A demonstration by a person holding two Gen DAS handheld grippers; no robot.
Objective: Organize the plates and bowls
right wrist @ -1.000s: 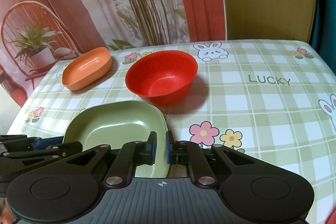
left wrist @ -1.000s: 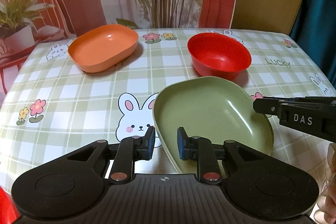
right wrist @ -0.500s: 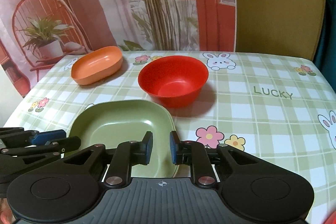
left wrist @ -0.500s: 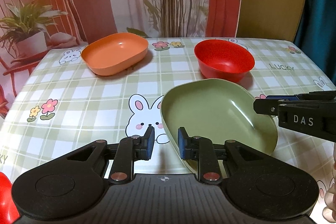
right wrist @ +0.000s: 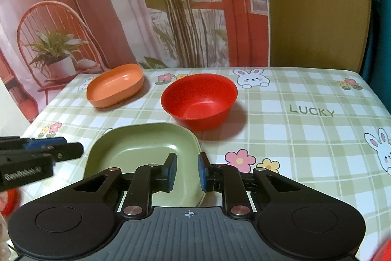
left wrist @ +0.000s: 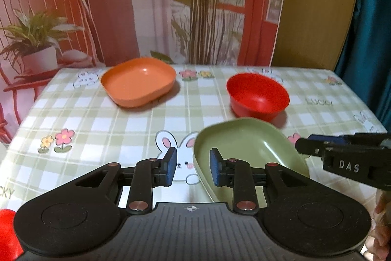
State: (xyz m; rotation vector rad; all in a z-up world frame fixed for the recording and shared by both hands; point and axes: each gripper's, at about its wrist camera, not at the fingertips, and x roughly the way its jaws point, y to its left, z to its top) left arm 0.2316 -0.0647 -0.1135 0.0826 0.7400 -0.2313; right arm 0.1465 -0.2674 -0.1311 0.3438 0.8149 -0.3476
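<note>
A green plate (left wrist: 244, 146) lies on the checked tablecloth near its front edge. My left gripper (left wrist: 193, 166) straddles the plate's left rim; its jaws are opening and the blue pads (left wrist: 171, 164) stand clear of the rim. My right gripper (right wrist: 187, 170) straddles the right rim of the green plate (right wrist: 141, 151) with a small gap, not pressing. Each view shows the other gripper's tips: right gripper (left wrist: 303, 146), left gripper (right wrist: 73, 151). An orange plate (left wrist: 138, 82) sits far left and a red bowl (left wrist: 257, 94) just behind the green plate.
The tablecloth (right wrist: 305, 138) has rabbits, flowers and the word LUCKY. A printed backdrop with a chair and plants hangs behind the far edge. A red object (left wrist: 6, 231) shows at the near left corner. A person's hand (left wrist: 383, 224) is at the right.
Both grippers' jaws have widened: the right from shut on the green plate's rim to a small gap, the left a little more. The left gripper has drawn back and up. The plate stays put.
</note>
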